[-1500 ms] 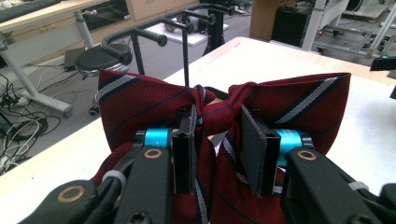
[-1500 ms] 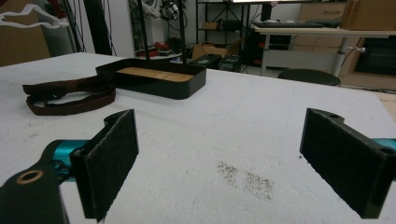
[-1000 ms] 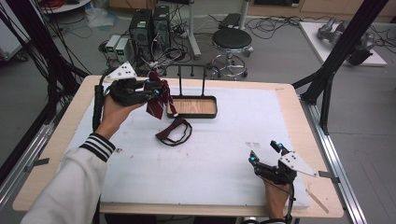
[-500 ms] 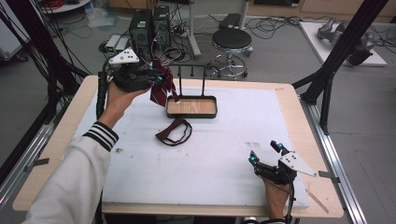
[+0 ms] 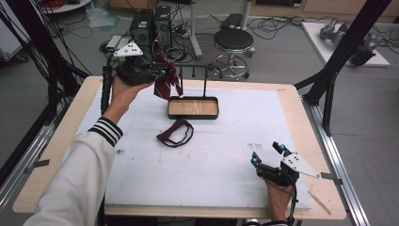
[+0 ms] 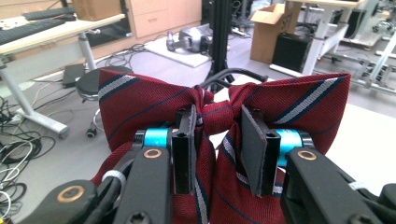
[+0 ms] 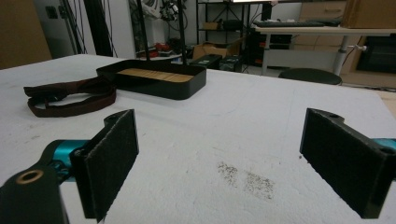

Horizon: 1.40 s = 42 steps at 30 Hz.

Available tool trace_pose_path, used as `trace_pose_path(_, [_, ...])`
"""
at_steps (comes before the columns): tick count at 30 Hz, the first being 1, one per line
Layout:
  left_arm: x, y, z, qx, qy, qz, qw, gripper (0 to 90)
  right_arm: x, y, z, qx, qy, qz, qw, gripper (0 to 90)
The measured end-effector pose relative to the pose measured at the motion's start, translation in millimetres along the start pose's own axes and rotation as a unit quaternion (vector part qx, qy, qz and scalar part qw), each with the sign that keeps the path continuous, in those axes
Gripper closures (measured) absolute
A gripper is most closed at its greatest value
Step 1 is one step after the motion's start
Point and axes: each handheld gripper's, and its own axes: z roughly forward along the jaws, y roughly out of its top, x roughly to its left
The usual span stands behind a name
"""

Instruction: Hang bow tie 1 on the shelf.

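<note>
The left tool (image 5: 157,75) is raised at about 11 o'clock over the bench (image 5: 226,188), its jaws pinched on the knot of a red striped bow tie (image 5: 165,84). In the left gripper view the two pads press the centre knot from either side while the wings of the bow tie (image 6: 140,100) spread out to both sides, so the grasp looks secure. The tie hangs in the air just at 10 o'clock of the black tray (image 5: 193,108) with its wooden floor and its upright wire rack (image 5: 205,77).

The right tool (image 5: 269,157) rests at 5 o'clock on the white bench cover, its jaws wide apart and holding nothing; in its own view the tool (image 7: 224,163) faces the tray (image 7: 154,77) across bare cover.

A dark brown strap (image 5: 175,133) lies looped on the cover at 7 o'clock of the tray, untouched.

As I judge it, the pick-up of the bow tie is done and the carry is close to its end; what is left is to place it on the rack or in the tray. The brown strap probably awaits the same handling.
</note>
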Motion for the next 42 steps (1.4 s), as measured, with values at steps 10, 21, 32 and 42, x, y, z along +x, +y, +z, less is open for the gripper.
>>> trace_pose_path(10, [12.9, -3.0, 0.9, -0.001, 0.024, -0.011, 0.9996, 67.3, -0.2, 0.0, 0.0, 0.001, 0.0, 0.002, 1.0, 10.7])
trace_pose_path(21, [22.4, -15.3, -0.9, 0.021, 0.062, -0.026, 0.9975, 67.3, -0.3, 0.0, -0.1, 0.001, 0.0, 0.002, 1.0, 10.7])
trace_pose_path(32, [31.2, -28.6, -3.9, 0.045, 0.094, -0.045, 0.9936, 67.3, -0.4, 0.0, -0.1, 0.001, 0.0, 0.001, 1.0, 10.7])
trace_pose_path(42, [30.9, -33.7, 1.2, 0.076, 0.106, -0.047, 0.9903, 67.3, -0.3, 0.0, -0.2, 0.001, 0.001, 0.002, 1.0, 10.7])
